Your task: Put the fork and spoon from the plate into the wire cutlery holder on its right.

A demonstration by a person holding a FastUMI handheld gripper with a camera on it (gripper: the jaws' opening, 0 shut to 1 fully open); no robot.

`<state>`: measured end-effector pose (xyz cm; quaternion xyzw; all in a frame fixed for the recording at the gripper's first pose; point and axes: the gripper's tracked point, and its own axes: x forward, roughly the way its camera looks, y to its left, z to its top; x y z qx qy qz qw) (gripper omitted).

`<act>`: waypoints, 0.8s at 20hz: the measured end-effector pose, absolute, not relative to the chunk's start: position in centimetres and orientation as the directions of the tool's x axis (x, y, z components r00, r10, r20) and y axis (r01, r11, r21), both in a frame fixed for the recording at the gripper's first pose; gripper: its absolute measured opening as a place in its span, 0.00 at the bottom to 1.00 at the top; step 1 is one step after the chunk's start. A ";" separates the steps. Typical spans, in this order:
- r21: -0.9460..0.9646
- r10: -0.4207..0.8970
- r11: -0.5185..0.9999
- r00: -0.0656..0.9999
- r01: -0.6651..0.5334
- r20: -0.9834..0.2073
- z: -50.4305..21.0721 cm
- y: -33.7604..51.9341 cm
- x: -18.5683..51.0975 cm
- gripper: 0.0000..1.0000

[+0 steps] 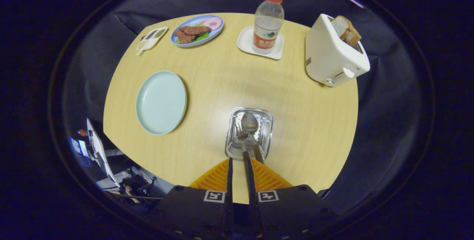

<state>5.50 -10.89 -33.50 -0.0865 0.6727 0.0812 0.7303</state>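
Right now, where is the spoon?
In the gripper view the spoon stands in the wire cutlery holder, just ahead of the gripper, right of the empty plate.

The gripper [240,160] is hanging over the wire cutlery holder [250,132], its orange fingers [267,176] lying close together with a narrow gap, while a spoon [250,125] is sitting inside beside fork tines, and the pale plate [161,102] is lying bare off to the left.
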 end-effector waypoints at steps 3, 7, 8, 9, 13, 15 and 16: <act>0.005 0.048 0.967 0.165 -0.253 -0.985 -32.2 -8.8 5.9 0.30; 0.036 0.098 0.977 0.293 -0.211 -0.951 -29.9 -6.0 5.9 0.52; 0.064 0.124 0.979 0.318 -0.193 -0.940 -29.2 -4.9 5.7 0.57; 0.087 0.149 0.979 0.350 -0.187 -0.925 -28.4 -3.8 5.7 0.62; 0.093 0.168 0.982 0.533 -0.164 -0.829 -25.1 -1.4 6.5 0.83; 0.065 0.146 0.986 0.606 -0.155 -0.782 -23.8 -0.4 6.3 0.99; 0.045 0.131 0.988 0.641 -0.149 -0.756 -22.9 0.0 6.4 0.98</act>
